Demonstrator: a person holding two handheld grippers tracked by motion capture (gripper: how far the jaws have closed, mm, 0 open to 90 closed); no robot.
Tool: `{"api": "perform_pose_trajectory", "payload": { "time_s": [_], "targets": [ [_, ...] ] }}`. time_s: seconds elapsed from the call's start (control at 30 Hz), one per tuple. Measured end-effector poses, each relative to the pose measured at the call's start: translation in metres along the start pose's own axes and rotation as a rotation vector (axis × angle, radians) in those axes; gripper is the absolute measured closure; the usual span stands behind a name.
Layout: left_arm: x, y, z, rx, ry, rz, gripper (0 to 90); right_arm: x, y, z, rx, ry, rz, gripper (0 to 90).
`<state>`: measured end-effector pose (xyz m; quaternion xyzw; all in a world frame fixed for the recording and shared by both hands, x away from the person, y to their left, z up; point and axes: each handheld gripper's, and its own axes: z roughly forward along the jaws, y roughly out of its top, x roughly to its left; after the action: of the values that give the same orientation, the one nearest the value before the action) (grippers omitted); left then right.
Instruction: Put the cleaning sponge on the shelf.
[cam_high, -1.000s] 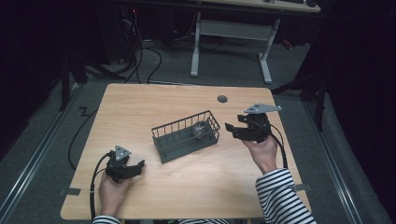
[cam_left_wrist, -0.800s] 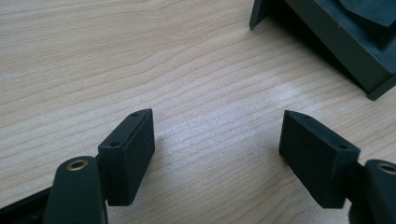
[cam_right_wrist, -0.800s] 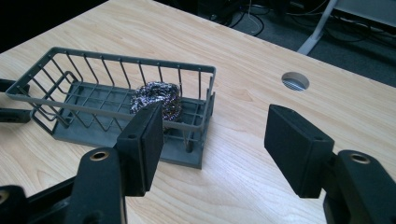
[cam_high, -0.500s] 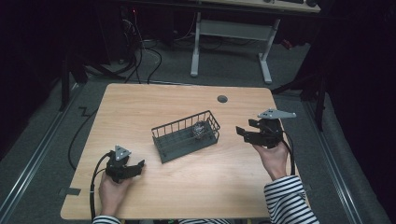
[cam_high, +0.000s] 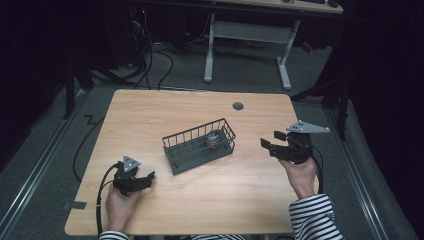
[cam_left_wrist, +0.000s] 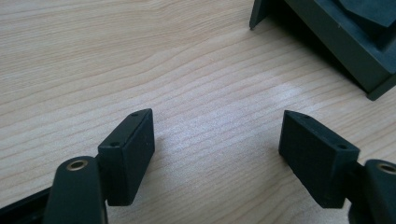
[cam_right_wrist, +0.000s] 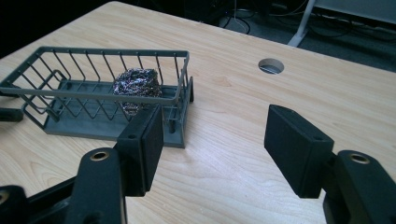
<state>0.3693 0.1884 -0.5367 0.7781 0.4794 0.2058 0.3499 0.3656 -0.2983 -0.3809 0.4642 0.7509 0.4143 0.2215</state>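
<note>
At the middle of a pale wooden table (cam_high: 165, 110): a dark grey wire basket (cam_high: 192, 136), set at a slant, with a wad of steel wool (cam_high: 215, 138) inside, at its right end, tight against the end wall. Just beyond, near the table's far edge, a round cable hole (cam_high: 238, 106).

Near the front left corner: the left gripper (cam_high: 142, 180), low on the wood in the person's hand, pointing toward the basket and well apart from it. Jaws spread wide, nothing between them but bare wood grain. In the left gripper view (cam_left_wrist: 217, 149), a corner of the basket's base (cam_left_wrist: 336, 42) at upper right, clear of both pads.

To the right of the basket: the right gripper (cam_high: 272, 141), held above the tabletop by a hand in a striped sleeve, aimed left at the basket's near end. Jaws parted, empty. In the right gripper view (cam_right_wrist: 215, 140), the basket (cam_right_wrist: 93, 50) just ahead and to the left, the steel wool (cam_right_wrist: 136, 84) glinting behind the wire bars, untouched; the cable hole (cam_right_wrist: 271, 66) farther off.
</note>
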Motion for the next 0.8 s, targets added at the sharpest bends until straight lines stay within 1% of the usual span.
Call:
{"api": "perform_pose_trajectory", "payload": {
  "time_s": [0.1,0.23,0.27,0.5,0.6,0.67,0.8],
  "targets": [
    [0.000,0.000,0.000,0.000,0.000,0.000,27.1,-0.003,-0.006,-0.001,0.009,-0.006,0.009,38.1],
    [0.000,0.000,0.000,0.000,0.000,0.000,27.1,-0.007,-0.013,-0.005,-0.003,-0.007,0.024,38.2],
    [0.000,0.000,0.000,0.000,0.000,0.000,27.1,-0.008,-0.017,-0.008,-0.005,-0.007,0.037,38.1],
    [0.000,0.000,0.000,-0.001,-0.001,-0.001,27.1,-0.009,-0.025,-0.012,-0.022,-0.005,0.047,38.2],
    [0.000,0.000,0.000,-0.001,-0.001,-0.001,27.1,-0.012,-0.035,-0.013,-0.030,-0.002,0.059,37.6],
    [0.000,0.000,0.000,-0.001,-0.001,-0.001,27.1,-0.012,-0.037,-0.013,-0.029,-0.003,0.065,37.5],
    [0.000,0.000,0.000,-0.001,-0.001,-0.001,27.1,-0.014,-0.048,-0.014,-0.035,-0.006,0.079,36.9]
  ]
}}
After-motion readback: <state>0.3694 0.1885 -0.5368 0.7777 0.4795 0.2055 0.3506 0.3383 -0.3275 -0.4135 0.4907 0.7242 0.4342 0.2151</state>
